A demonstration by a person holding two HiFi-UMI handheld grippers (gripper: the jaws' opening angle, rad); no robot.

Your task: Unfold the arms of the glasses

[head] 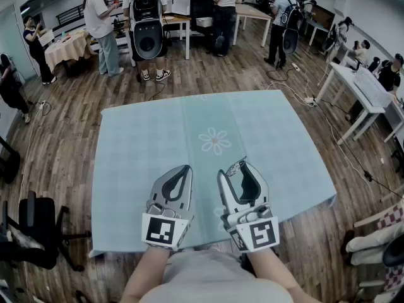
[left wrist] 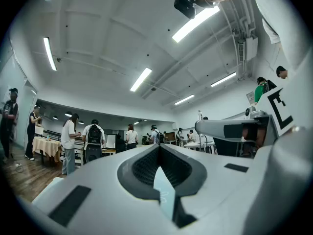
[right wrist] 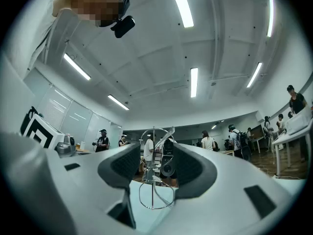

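The glasses point(head: 236, 167) are a thin wire-framed pair, held up off the cloth at the tip of my right gripper point(head: 239, 168). In the right gripper view the wire frame point(right wrist: 154, 180) stands upright between the two dark pads point(right wrist: 122, 168), folded, with the right gripper point(right wrist: 155, 153) shut on it. My left gripper point(head: 184, 170) sits beside it on the left, a short gap apart, shut with nothing in it. In the left gripper view the left gripper point(left wrist: 159, 149) has its jaws together, and only a sliver of the teal cloth shows behind them. Both grippers hover over the near edge of the teal tablecloth point(head: 145, 137).
The cloth carries a daisy print point(head: 215, 140) at its middle. Several people stand beyond the far edge, one wearing a backpack point(head: 146, 24). White desks point(head: 360, 87) stand at the right, a black chair point(head: 38, 226) at the left, and cables point(head: 297, 93) lie on the wooden floor.
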